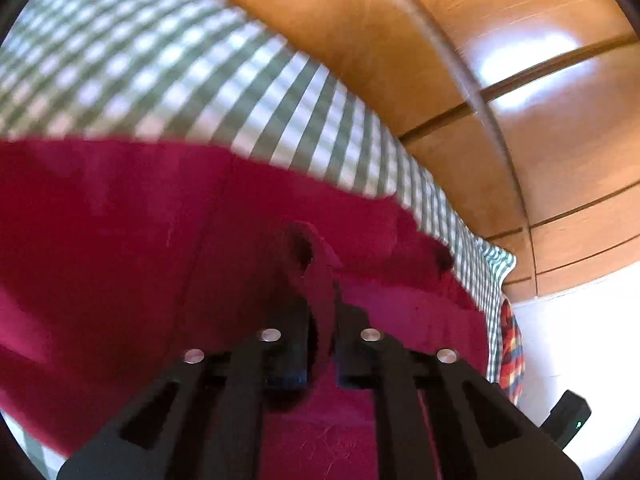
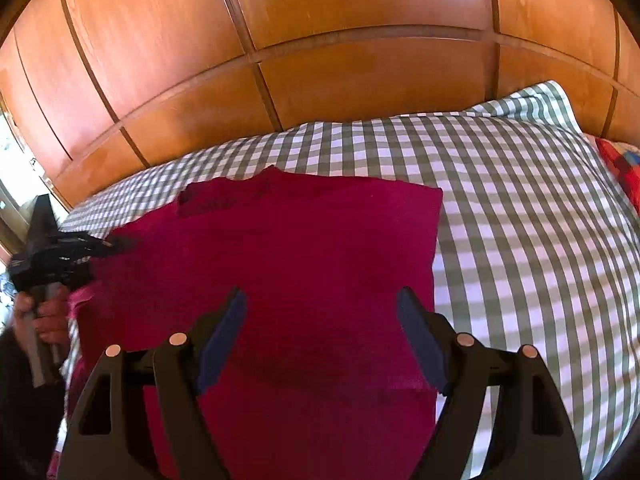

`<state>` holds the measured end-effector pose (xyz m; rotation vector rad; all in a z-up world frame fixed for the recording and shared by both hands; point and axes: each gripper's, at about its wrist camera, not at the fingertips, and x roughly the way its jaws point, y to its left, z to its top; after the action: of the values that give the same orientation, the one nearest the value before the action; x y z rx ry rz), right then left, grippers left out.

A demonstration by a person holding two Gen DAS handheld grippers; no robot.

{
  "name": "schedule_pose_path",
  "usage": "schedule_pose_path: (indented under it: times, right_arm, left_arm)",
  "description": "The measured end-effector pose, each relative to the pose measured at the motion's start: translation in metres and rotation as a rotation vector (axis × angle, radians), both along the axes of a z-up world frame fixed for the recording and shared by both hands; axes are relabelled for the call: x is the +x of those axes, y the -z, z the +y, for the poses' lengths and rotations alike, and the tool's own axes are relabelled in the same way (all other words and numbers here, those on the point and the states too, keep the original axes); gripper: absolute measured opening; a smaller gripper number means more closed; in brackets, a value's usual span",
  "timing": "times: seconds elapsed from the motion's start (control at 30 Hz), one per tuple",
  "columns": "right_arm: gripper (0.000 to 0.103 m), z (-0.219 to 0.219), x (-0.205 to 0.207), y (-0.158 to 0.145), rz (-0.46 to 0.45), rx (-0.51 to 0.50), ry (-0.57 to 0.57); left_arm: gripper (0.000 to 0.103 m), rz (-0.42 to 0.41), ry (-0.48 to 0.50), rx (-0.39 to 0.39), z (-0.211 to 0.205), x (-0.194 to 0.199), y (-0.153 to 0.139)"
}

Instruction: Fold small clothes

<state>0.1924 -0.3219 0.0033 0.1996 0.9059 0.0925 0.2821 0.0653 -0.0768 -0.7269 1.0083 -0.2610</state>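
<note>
A magenta knit sweater (image 2: 288, 264) lies on the green-and-white checked bedcover (image 2: 520, 220); it also fills the left wrist view (image 1: 120, 240). My left gripper (image 1: 322, 300) is shut on a pinched fold of the sweater and lifts that edge; it shows at the sweater's left side in the right wrist view (image 2: 108, 245). My right gripper (image 2: 322, 320) is open and empty, hovering over the sweater's near right part, its fingers (image 2: 224, 332) wide apart.
A wooden panelled wardrobe (image 2: 320, 40) stands behind the bed. A red patterned cloth (image 2: 620, 168) lies at the bed's far right, also in the left wrist view (image 1: 512, 348). A white surface (image 1: 580, 340) lies beyond the bed edge.
</note>
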Motion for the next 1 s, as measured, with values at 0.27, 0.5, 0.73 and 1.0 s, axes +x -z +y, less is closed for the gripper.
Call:
schedule_pose_path:
  times: [0.27, 0.5, 0.73, 1.0]
  right_arm:
    - [0.078, 0.013, -0.001, 0.053, 0.04, -0.113, -0.043]
    - [0.087, 0.011, -0.004, 0.063, -0.005, -0.107, -0.06]
    - [0.087, 0.004, -0.006, 0.062, -0.013, -0.074, -0.043]
    - [0.088, 0.008, -0.007, 0.062, -0.016, -0.094, -0.051]
  left_arm:
    - [0.016, -0.12, -0.069, 0.079, 0.022, -0.035, -0.022]
    - [0.036, -0.004, -0.107, -0.055, 0.053, -0.05, 0.017]
    - [0.006, 0.004, 0.01, 0.271, 0.017, -0.059, 0.007]
    - [0.021, -0.038, -0.043, 0.196, 0.052, -0.085, -0.01]
